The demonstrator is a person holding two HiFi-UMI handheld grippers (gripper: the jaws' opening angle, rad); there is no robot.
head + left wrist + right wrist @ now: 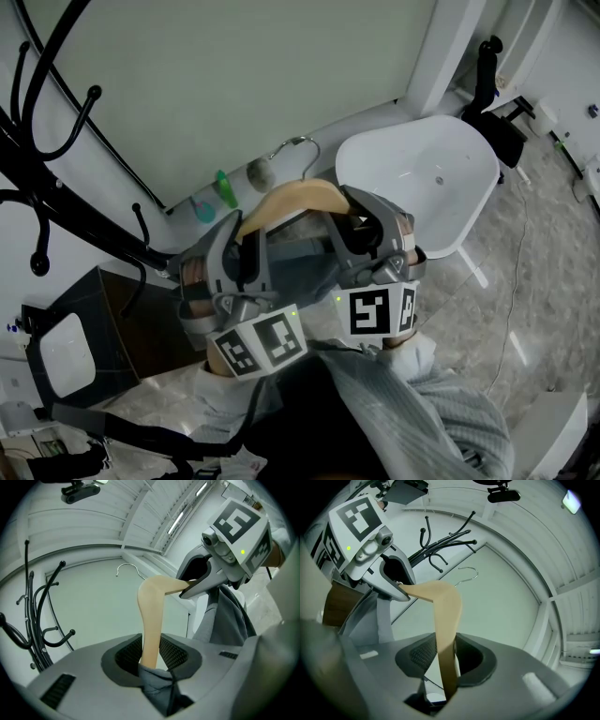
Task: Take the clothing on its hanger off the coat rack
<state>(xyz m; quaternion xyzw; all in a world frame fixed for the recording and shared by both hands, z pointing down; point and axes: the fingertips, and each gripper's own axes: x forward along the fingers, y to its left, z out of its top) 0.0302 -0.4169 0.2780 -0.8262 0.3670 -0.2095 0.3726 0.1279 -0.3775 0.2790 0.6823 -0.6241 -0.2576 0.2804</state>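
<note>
A pale wooden hanger (291, 199) with a grey garment (302, 270) draped under it is held up between my two grippers. Its metal hook (298, 150) hangs free in the air, apart from the black coat rack (56, 187) at the left. My left gripper (246, 246) is shut on the hanger's left arm, with a fold of grey cloth (157, 684) caught at the jaws' base. My right gripper (361, 225) is shut on the right arm (445, 620). In the left gripper view the rack (40, 620) stands well left of the hook (129, 568).
A white tub-shaped chair (431, 187) stands at the right, just beyond the hanger. A dark box (66, 347) with a white item on it sits at the lower left under the rack. Small green objects (225, 187) lie by the wall. A thin cable (516, 328) runs over the marbled floor.
</note>
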